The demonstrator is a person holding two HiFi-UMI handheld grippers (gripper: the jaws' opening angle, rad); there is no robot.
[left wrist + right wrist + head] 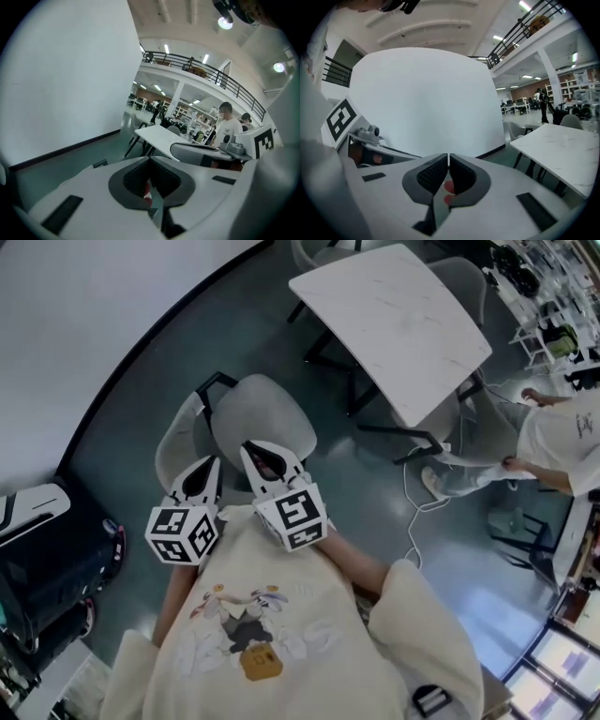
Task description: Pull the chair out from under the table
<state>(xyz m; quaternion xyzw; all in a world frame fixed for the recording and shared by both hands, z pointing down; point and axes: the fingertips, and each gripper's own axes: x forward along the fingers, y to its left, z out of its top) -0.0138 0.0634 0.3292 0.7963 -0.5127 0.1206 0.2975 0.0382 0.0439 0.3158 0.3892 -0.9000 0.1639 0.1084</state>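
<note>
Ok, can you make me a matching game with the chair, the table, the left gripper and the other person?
Things:
1 chair in front of the grippers
2 table
3 left gripper
4 person in a white shirt

Descriptions:
A shut, nothing in it
B grey, standing apart from the table
C at the head view's right edge
D white marbled top

Pairs: 1-B; 2-D; 3-A; 4-C

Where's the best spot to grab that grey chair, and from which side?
Likely the near rim of the grey chair, approached from the person's side: that thin curved edge faces the person, and jaws could close over it.
</note>
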